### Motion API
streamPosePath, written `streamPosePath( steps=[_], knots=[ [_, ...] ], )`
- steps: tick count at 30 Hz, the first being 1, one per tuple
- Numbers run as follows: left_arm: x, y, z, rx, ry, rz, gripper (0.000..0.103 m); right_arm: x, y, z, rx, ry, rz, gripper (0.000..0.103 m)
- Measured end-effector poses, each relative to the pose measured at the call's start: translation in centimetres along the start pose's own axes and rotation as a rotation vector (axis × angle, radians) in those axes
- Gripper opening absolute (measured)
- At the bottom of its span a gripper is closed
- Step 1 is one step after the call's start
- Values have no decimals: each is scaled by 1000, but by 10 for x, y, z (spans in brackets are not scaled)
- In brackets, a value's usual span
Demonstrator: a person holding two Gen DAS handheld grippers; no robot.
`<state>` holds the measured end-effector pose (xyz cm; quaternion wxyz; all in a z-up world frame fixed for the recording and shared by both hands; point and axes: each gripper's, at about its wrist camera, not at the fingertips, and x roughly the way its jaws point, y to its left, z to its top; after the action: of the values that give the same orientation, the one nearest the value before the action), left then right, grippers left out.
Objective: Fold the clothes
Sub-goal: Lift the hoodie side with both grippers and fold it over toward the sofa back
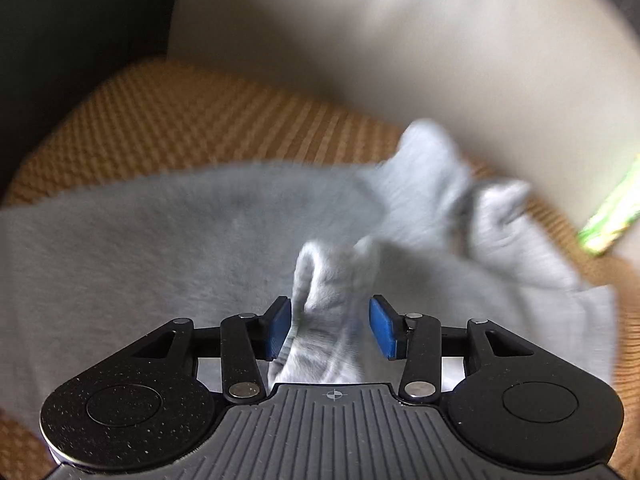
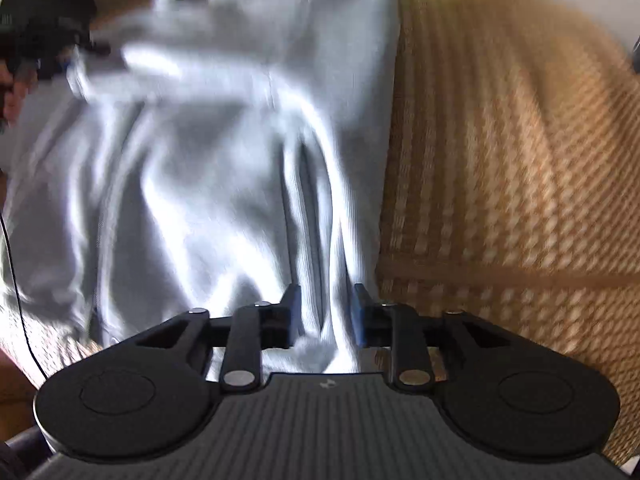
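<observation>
Gray garment (image 1: 168, 236) bunched between both slack jaws, atop woven mat (image 2: 520, 160), green packet (image 1: 608, 220) nearby.

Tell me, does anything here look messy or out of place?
Yes. The grey garment lies flat on the woven mat at the left wrist view's left, but its far right end is bunched into folds, and a ridge of it stands between the left claw's open pads.

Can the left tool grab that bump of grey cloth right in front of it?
Probably yes. The left tool is open, and the raised fold of the grey cloth already sits between its blue pads, with nothing blocking.
</observation>
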<state>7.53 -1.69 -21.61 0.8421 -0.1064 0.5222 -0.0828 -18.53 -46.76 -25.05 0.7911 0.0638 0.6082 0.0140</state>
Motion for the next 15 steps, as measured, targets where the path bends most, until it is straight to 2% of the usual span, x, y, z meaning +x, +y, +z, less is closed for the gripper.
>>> streamPosePath(
  steps=[1,2,4,7,12,15],
  knots=[
    [-21,7,-5,-21,-29,-2,71,-13,5,4,-25,-39,2,49],
    [-42,16,-12,-52,-58,-2,74,-24,11,9,-50,-73,20,55],
    [-80,40,-28,-134,-93,21,76,-39,27,21,-98,-124,97,55],
    [-124,83,-52,-223,-123,127,78,-37,69,45,-178,-140,265,55],
    [-171,168,-85,-337,-136,289,80,-22,175,88,-352,-170,493,58],
    [-184,220,-105,-395,-125,317,80,-8,250,103,-410,-149,623,62]
  ],
)
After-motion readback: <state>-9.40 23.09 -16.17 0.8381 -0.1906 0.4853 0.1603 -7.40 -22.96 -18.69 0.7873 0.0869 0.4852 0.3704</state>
